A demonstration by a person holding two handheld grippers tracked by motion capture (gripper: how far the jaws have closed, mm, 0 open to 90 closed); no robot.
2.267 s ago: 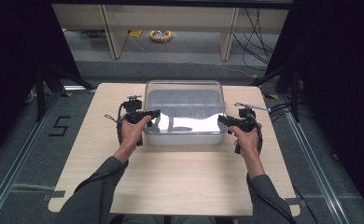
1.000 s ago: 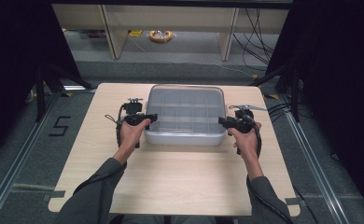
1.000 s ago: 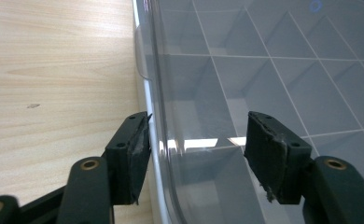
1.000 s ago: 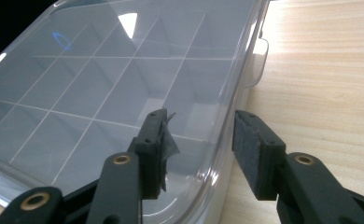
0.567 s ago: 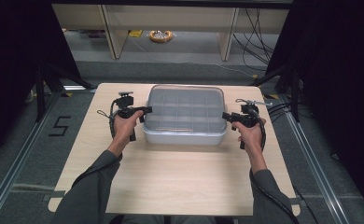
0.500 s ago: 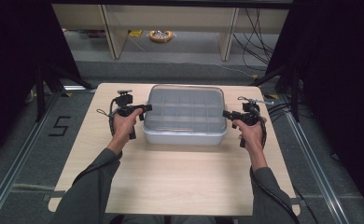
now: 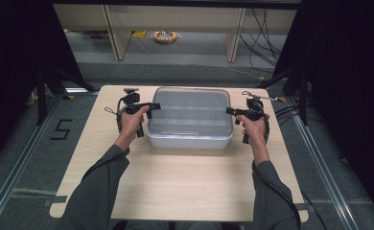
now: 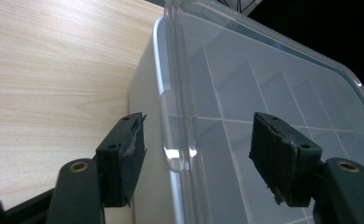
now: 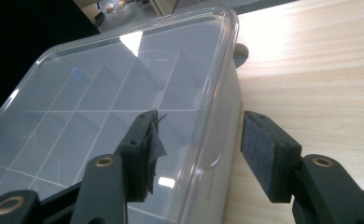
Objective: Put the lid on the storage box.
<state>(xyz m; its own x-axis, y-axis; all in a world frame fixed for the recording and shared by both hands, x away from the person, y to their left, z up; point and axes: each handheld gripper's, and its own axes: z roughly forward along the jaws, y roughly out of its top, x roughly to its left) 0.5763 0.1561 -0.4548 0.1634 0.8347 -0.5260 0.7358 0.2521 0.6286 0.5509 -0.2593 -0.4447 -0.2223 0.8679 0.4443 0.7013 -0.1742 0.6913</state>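
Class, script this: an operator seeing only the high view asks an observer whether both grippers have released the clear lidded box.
Operator: Is the left gripper clamping the lid?
Observer: No. The left gripper has just been opening; its pads straddle the side tab of the lid without touching it.
Operator: And the right one?
Observer: The right gripper has also just been opening; the lid's edge lies between its pads, with space on either side.

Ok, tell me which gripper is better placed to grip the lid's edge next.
Neither clearly: the left gripper and right gripper each straddle the lid edge, jaws just opened, pads off it.
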